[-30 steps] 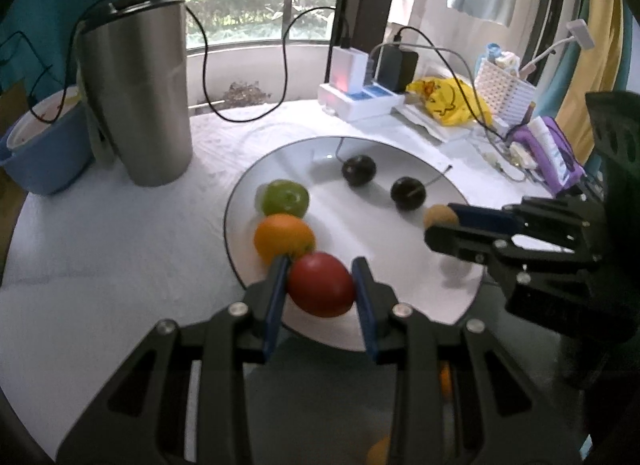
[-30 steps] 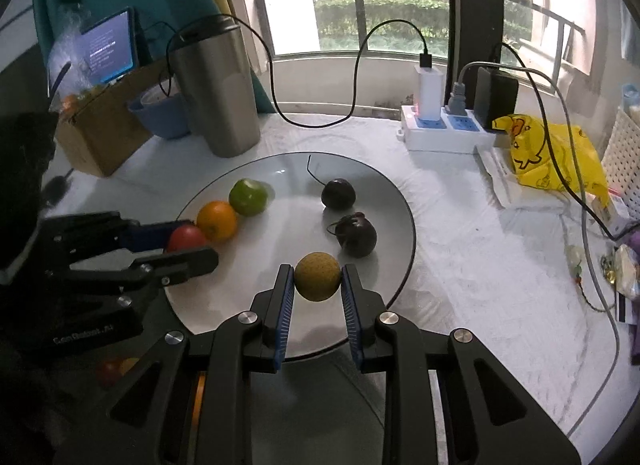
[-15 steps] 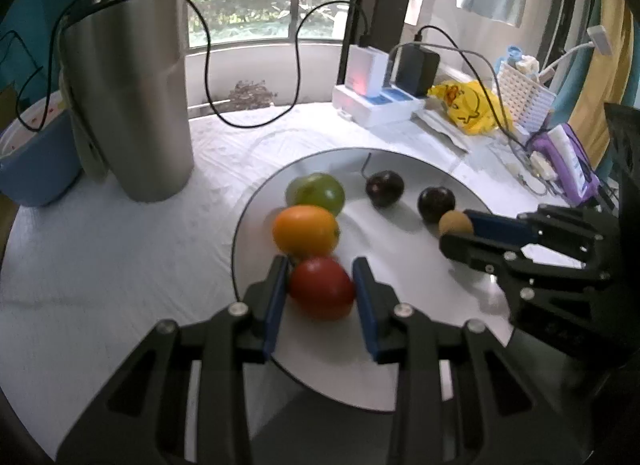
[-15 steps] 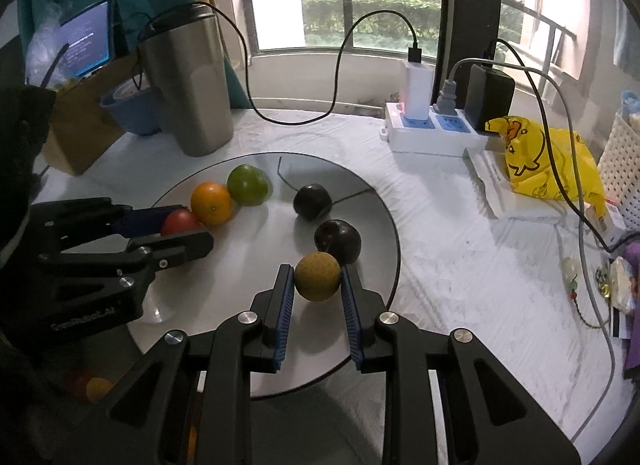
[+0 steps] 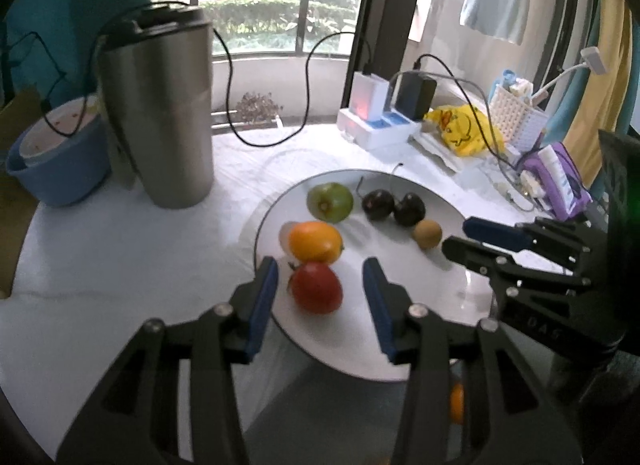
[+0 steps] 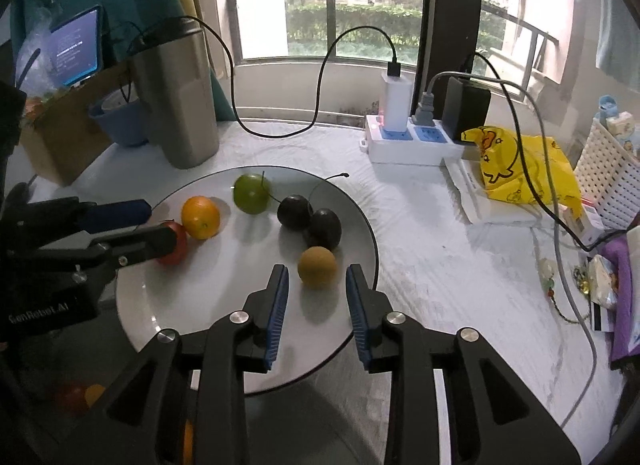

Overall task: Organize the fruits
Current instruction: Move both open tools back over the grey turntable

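Both grippers' jaws have just been opening, fruits freed.

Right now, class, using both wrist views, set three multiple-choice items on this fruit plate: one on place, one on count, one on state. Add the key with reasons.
1. The orange fruit lies between:
A. red fruit and green fruit
B. two dark fruits
C. plate and steel flask

2. Fruits on the plate:
A. four
B. six
C. eight

3. The right gripper is:
A. clamped on the brown fruit
B. open around it
C. holding a cable

Key: A, the three sit in a row; B, six fruits counted; B, gaps show beside both pads.
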`<state>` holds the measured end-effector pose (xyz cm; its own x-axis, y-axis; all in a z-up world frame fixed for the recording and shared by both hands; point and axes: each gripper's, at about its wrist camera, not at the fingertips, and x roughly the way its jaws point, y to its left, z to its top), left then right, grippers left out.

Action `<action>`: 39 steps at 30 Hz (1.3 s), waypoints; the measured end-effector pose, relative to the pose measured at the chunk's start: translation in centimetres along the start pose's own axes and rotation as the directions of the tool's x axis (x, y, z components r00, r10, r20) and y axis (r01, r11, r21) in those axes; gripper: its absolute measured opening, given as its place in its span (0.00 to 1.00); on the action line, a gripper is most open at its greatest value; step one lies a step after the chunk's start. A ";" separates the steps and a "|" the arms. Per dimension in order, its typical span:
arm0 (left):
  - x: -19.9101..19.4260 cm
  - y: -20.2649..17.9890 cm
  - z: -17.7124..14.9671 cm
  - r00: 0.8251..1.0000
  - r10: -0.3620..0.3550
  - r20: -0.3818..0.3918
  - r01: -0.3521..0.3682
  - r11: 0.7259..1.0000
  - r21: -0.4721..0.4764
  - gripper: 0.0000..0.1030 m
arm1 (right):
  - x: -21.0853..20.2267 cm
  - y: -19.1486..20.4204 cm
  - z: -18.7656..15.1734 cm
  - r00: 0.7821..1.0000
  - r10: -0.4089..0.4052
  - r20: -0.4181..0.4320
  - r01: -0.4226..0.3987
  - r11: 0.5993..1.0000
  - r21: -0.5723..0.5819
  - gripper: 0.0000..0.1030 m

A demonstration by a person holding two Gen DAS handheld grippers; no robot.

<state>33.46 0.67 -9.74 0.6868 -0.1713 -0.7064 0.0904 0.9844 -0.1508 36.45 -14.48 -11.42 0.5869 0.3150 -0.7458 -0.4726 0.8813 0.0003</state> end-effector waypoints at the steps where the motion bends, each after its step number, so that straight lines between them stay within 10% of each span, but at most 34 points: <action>1: -0.4 0.1 -0.1 1.000 0.000 0.005 0.000 1.000 -0.005 0.44 | -0.2 0.1 -0.1 1.000 -0.001 0.002 0.001 1.000 0.001 0.31; 39: -10.6 -2.1 -8.6 0.997 -0.037 0.071 0.038 0.999 -0.020 0.45 | -10.9 5.7 -6.0 0.997 0.038 0.064 -0.039 0.999 0.011 0.31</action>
<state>19.82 0.06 -7.90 0.7326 -0.2039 -0.6494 0.1022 0.9762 -0.1911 23.40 -14.99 -7.22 0.6095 0.3705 -0.7008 -0.4881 0.8720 0.0366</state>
